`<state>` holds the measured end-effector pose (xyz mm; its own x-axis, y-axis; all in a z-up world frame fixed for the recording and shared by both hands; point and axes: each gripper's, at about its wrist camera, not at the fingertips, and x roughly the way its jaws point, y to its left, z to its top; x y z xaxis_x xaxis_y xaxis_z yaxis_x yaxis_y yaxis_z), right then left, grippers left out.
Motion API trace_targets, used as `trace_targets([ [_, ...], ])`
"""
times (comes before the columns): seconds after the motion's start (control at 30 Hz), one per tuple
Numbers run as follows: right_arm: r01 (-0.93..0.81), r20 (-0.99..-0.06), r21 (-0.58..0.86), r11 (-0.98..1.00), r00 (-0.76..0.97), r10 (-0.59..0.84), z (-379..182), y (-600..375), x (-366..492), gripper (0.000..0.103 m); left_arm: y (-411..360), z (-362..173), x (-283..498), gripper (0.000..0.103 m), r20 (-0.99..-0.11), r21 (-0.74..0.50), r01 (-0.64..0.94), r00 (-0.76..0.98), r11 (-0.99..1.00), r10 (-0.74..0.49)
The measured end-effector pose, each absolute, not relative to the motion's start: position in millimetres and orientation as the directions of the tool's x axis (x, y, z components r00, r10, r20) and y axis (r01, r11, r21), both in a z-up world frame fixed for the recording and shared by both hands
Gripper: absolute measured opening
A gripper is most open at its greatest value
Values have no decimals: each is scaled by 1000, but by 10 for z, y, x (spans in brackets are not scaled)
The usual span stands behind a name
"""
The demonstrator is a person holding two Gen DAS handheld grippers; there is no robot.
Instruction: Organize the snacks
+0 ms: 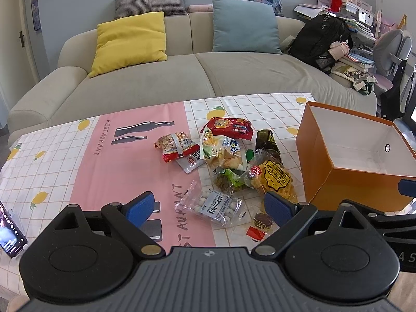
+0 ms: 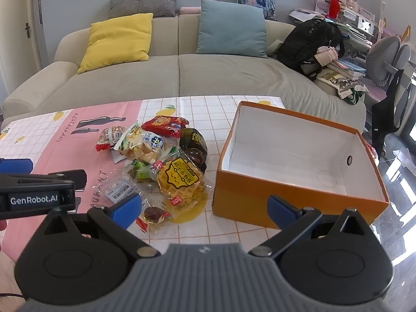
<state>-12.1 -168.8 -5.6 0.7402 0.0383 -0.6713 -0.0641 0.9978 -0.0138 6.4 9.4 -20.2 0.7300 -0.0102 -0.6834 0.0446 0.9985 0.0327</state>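
A home living room — beige sofa [image 1: 182,78] with cushions [image 1: 130,41], backpack [image 1: 321,40], cluttered bookshelves [image 1: 358,13].

We are seeing our left claw [image 1: 210,206] as a black frame with a ribbed grey plate at its base, two round black discs either side, and angled black links fastened by silver round screws. Its fingers [image 1: 141,206] are wearing blue textured pads. Our right claw [image 2: 204,208] is showing the same build: grey ribbed plate, black discs, silver screws, blue pads [image 2: 126,209]. White lettering "GenRobot.AI" is showing on a black bar in the right view.
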Motion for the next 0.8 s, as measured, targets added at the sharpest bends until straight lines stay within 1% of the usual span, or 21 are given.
trace_targets([
  [0.33, -65, -672, -16, 998, 739, 37, -57, -1684, -119, 100, 78, -202, 52, 103, -688, 29, 51, 726, 998, -17],
  [0.8, -67, -689, -14, 998, 724, 39, -90, -1686, -97, 100, 147, -185, 91, 103, -724, 3, 61, 689, 998, -40],
])
